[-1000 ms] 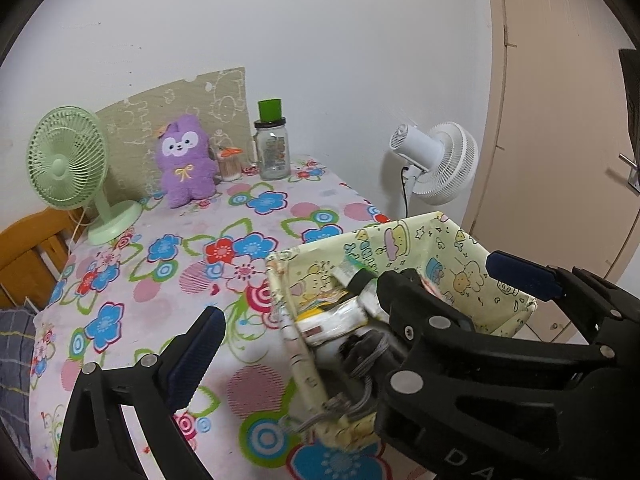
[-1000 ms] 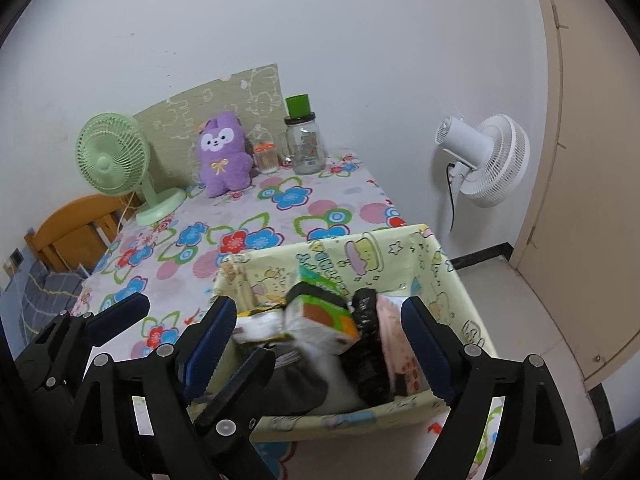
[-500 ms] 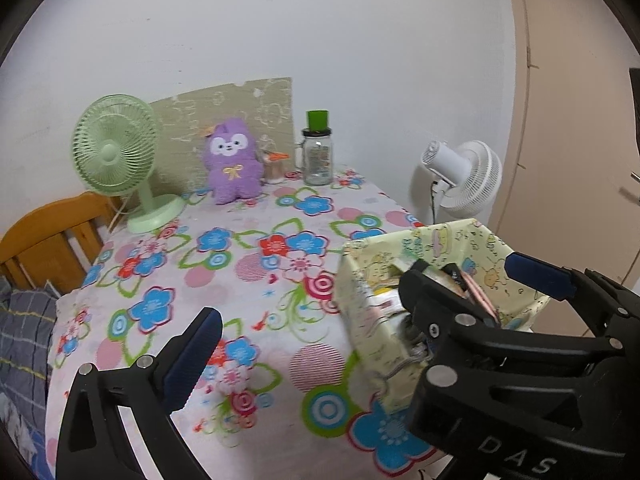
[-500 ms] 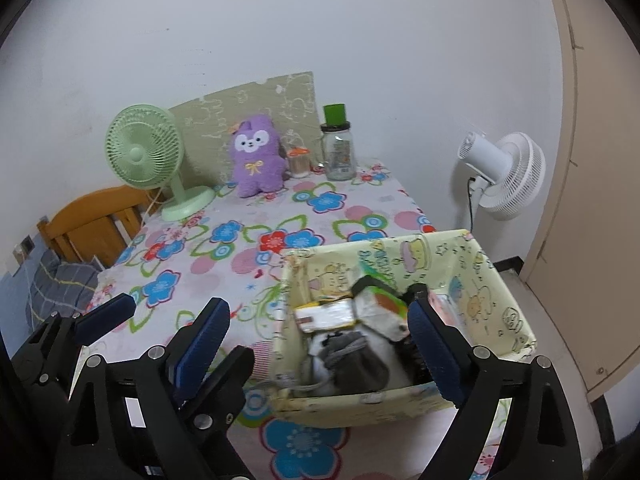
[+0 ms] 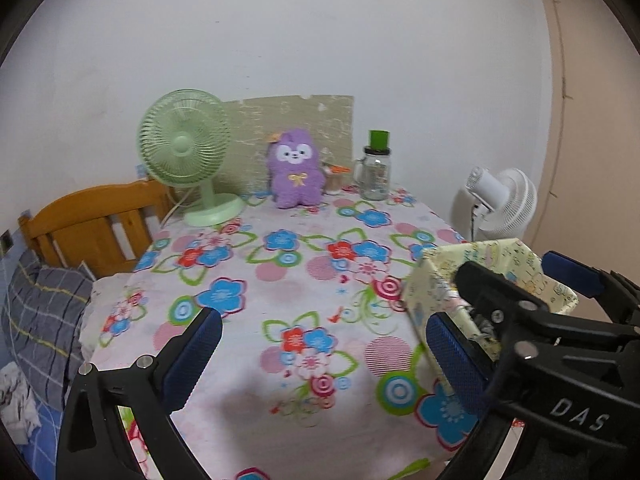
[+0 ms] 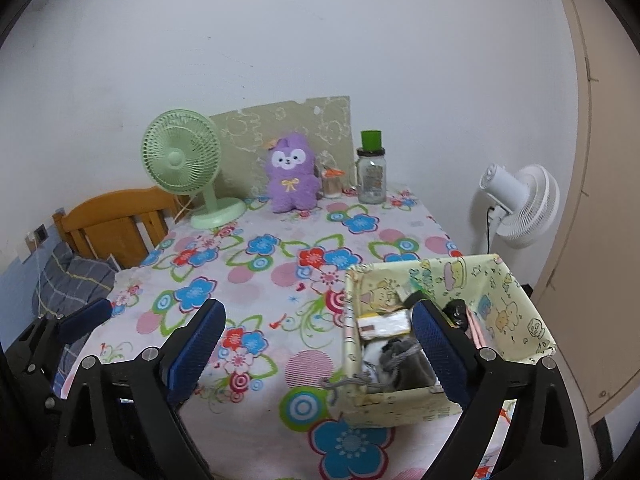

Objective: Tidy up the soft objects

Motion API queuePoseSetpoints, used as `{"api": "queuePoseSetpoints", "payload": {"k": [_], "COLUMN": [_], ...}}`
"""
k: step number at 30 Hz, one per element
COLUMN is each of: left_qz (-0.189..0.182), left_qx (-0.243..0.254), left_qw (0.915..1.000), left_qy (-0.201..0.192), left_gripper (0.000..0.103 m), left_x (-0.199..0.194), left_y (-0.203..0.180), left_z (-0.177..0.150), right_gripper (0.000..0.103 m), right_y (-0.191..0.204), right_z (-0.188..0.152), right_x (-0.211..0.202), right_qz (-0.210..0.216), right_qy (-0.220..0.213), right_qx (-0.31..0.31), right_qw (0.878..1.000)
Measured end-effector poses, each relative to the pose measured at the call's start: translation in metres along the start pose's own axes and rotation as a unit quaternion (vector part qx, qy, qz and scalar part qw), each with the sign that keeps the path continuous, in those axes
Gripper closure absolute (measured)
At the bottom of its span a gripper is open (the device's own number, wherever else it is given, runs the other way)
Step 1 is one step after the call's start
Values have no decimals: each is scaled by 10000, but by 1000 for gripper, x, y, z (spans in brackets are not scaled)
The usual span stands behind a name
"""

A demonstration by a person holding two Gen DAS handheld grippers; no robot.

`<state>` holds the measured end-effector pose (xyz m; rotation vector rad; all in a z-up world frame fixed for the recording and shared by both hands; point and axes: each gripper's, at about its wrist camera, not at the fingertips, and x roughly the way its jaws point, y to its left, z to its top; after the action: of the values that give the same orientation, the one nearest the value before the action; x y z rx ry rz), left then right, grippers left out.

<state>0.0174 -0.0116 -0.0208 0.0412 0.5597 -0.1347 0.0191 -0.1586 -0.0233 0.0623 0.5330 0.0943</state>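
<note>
A purple plush toy (image 5: 296,176) (image 6: 289,180) sits upright at the far edge of the flowered table (image 5: 280,292), against the wall. A pale yellow fabric storage box (image 6: 496,292) (image 5: 432,292) with several items inside stands at the table's near right corner. My left gripper (image 5: 324,356) is open and empty above the near table edge. My right gripper (image 6: 320,344) is open and empty, its right finger over the box. The right gripper also shows at the right of the left wrist view.
A green desk fan (image 5: 188,152) (image 6: 184,160) stands far left of the plush. A glass jar with a green lid (image 5: 376,168) (image 6: 371,168) and a small jar (image 6: 332,182) stand to its right. A white fan (image 6: 520,208), a wooden headboard (image 5: 92,228) and a door (image 6: 600,200) flank the table.
Both grippers pulled back and to the left, away from the box. The box now sits lower right in both views and more of the table shows.
</note>
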Motion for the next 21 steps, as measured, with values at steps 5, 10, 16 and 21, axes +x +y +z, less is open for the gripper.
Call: {"api": "queuePoseSetpoints", "payload": {"k": [5, 10, 16, 21], "left_qz": [216, 387, 532, 584], "left_qx": [-114, -225, -371, -444], "left_qw": [9997, 9988, 9976, 9968], "left_qy": [-76, -197, -258, -319], "left_gripper": [0, 0, 0, 0], "left_x": [-9, -21, -29, -33], "left_y": [18, 33, 46, 49], "left_z": [-1, -5, -6, -6], "right_gripper": [7, 5, 3, 3], "right_y": [14, 21, 22, 19], "right_z": [1, 1, 0, 0], "right_x": [-9, -20, -26, -29], "right_qz": [41, 48, 22, 3], "right_qy": [-139, -305, -392, -433], "right_qx": [-155, -255, -270, -198], "right_qw": [9998, 9992, 9989, 9989]}}
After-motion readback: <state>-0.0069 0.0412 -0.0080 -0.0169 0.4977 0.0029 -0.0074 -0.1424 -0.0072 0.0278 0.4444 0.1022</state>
